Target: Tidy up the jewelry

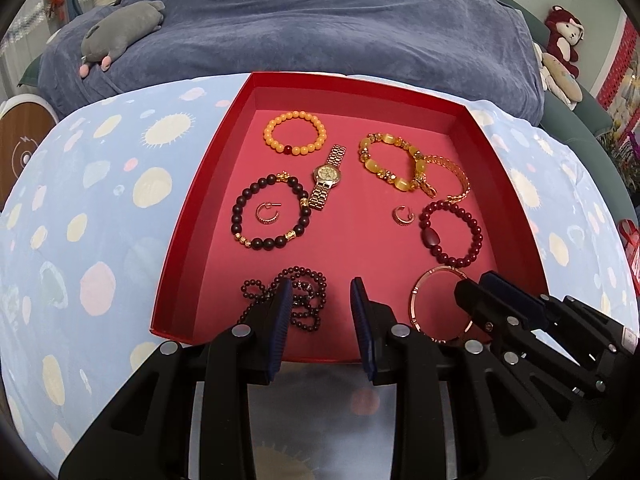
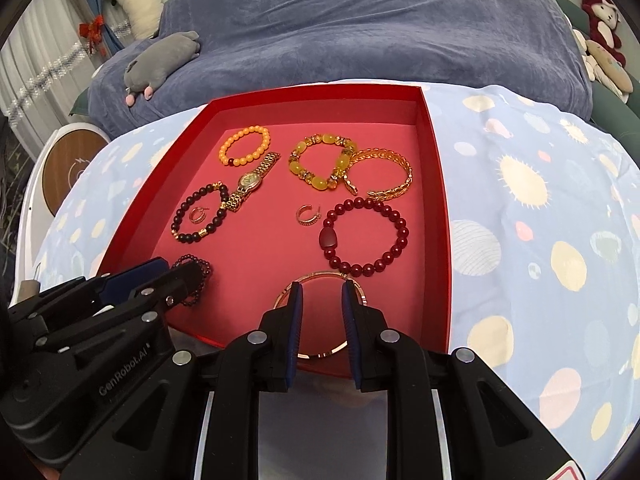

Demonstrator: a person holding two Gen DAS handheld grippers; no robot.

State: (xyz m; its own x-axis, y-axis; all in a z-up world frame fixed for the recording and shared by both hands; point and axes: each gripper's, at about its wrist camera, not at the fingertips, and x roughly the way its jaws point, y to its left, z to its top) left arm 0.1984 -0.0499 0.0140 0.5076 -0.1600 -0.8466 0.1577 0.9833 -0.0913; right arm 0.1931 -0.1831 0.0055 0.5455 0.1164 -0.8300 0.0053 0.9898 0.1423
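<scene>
A table with a light blue spotted cloth [image 1: 100,208] fills the middle of the frame, and a red tray [image 1: 208,184] sits on it.

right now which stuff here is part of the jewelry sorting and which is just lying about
Part of the job:
red tray
gold watch
orange bead bracelet
dark red bead bracelet
two hoop earrings
rose gold bangle

Just lying about:
grey plush toy
red plush toy
blue blanket
</scene>
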